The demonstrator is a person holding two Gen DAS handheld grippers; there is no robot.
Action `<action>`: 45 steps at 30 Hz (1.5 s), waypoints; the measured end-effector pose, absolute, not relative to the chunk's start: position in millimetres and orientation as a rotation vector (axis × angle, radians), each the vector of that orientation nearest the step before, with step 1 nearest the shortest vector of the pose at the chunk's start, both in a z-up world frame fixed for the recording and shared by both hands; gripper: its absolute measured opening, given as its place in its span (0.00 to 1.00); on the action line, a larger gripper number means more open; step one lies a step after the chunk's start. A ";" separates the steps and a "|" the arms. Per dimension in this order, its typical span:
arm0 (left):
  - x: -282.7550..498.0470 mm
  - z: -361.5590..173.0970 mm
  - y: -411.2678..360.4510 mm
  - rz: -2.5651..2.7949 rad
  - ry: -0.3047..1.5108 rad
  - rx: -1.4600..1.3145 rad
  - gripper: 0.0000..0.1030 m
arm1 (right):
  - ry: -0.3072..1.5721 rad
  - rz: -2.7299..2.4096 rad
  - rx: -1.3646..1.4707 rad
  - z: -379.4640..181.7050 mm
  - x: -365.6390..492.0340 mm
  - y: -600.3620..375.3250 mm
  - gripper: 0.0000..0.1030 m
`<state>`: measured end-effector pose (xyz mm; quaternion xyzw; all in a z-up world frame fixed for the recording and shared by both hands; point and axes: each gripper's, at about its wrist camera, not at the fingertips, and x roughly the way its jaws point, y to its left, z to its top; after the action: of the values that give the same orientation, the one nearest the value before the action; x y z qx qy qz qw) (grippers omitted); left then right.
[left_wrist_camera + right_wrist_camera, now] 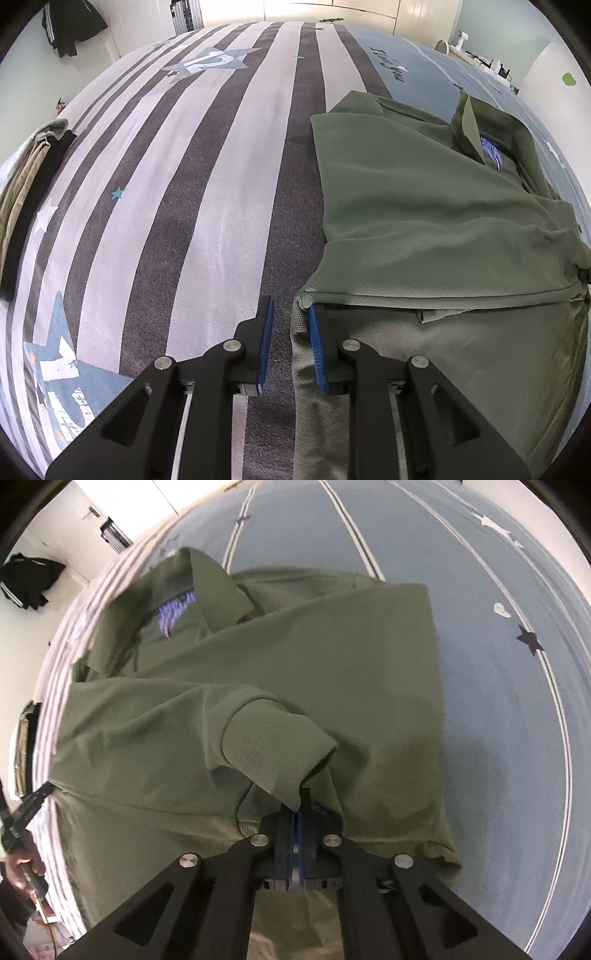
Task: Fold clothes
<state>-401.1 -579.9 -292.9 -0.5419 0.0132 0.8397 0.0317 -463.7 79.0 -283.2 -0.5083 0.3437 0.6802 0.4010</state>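
Note:
An olive green polo shirt lies partly folded on the bed, collar away from me, a blue label showing inside the neck. My left gripper sits at the shirt's near left corner with its jaws a little apart. The shirt's edge drapes over its right fingertip, and striped bedspread shows in the gap. My right gripper points down at the shirt's middle. Its blue pads are together, and the sleeve cuff rises into its tips, which the cloth covers.
The bedspread has grey and white stripes with stars on the left and plain blue on the right. Folded clothes are stacked at the left edge. Dark garments hang on the far wall. A hand holds the other gripper.

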 end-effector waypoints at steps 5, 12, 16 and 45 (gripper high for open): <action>-402.4 -292.9 -578.5 2.585 0.052 -1.673 0.18 | 0.863 1.736 -1.305 -265.8 -447.5 65.6 0.01; -402.0 -294.1 -577.1 2.581 0.053 -1.677 0.18 | 0.757 1.604 -1.454 -286.7 -448.9 48.4 0.03; -402.4 -291.5 -581.3 2.581 0.013 -1.680 0.21 | 0.764 1.565 -1.417 -286.3 -446.1 43.5 0.24; -527.3 -271.4 -585.4 2.679 -0.087 -1.610 0.41 | 0.723 1.449 -1.106 -278.7 -444.9 115.0 0.47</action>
<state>-527.3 -585.4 -271.4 -0.5148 -0.0279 0.8568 0.0075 -444.9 115.0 -278.7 -0.4685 0.3063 0.6138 0.5567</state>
